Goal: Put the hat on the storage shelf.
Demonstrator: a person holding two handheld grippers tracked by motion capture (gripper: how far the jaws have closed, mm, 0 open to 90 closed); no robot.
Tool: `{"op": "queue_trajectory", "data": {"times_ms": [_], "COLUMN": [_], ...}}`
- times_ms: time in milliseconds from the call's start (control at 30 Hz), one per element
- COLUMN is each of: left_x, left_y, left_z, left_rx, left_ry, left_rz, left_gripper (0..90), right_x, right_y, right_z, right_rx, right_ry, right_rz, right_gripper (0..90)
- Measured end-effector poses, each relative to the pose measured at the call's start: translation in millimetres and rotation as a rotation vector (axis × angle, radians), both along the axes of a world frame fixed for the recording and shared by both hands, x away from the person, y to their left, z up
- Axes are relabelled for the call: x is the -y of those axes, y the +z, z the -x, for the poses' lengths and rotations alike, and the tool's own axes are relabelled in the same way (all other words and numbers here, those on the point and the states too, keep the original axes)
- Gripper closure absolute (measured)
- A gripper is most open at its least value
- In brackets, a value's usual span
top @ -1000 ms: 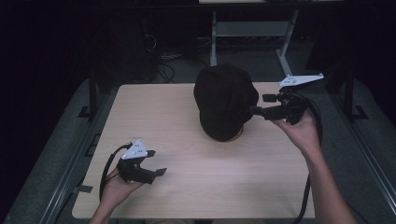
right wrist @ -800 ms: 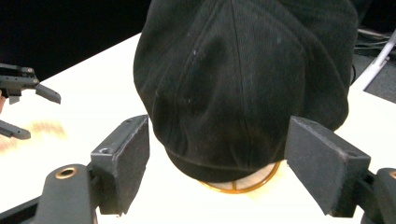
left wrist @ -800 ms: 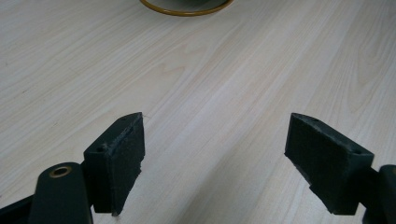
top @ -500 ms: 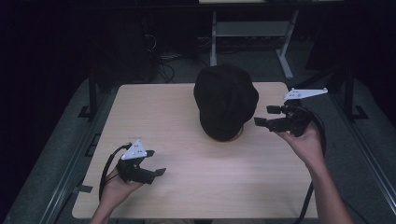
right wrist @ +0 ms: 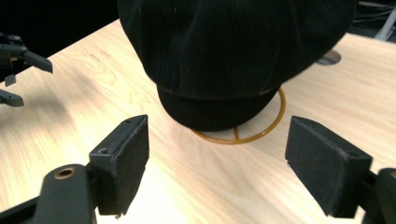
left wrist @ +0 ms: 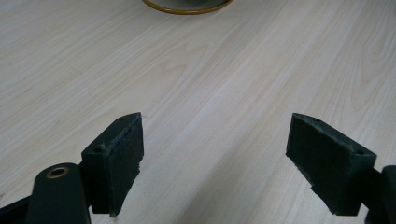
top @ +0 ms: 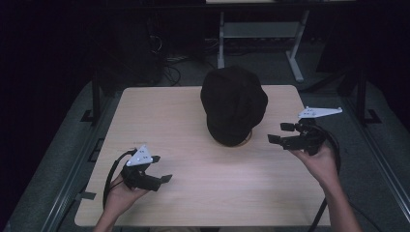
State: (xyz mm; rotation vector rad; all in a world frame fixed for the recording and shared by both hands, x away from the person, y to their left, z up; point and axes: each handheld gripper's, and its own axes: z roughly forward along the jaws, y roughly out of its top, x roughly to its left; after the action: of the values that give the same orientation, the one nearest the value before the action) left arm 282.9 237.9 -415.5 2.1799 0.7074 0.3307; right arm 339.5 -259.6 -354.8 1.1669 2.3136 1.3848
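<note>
Your cap [top: 234, 104] sits on its wire stand [right wrist: 243, 133] at frame centre — untouched. Both claws gape wide: right claw [top: 280, 134] beside it, left claw [top: 164, 180] lower left.

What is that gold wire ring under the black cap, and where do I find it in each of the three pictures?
It looks like the base of a stand that holds the cap.
High view: the ring peeks out at the cap's near right edge, mid-table.
Left gripper view: its rim curves along the top edge.
Right gripper view: it lies under the cap's brim, centre.
Shared landmark: the wooden table.
</note>
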Motion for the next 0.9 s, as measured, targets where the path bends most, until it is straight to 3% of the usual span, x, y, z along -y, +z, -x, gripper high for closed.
{"op": "queue_trajectory", "data": {"times_ms": [900], "left_x": [0.3], "left_y": [-0.6], "left_z": [0.4], "left_rx": [0.002], "left_ry": [0.016], "left_rz": [-0.006], "left_gripper": [16.4], "right_x": [23.0], "right_y": [-53.1], "right_z": [39.1], "right_rx": [-0.038], "right_ry": [-0.024], "right_rz": [-0.025], "right_gripper": [20.3]}}
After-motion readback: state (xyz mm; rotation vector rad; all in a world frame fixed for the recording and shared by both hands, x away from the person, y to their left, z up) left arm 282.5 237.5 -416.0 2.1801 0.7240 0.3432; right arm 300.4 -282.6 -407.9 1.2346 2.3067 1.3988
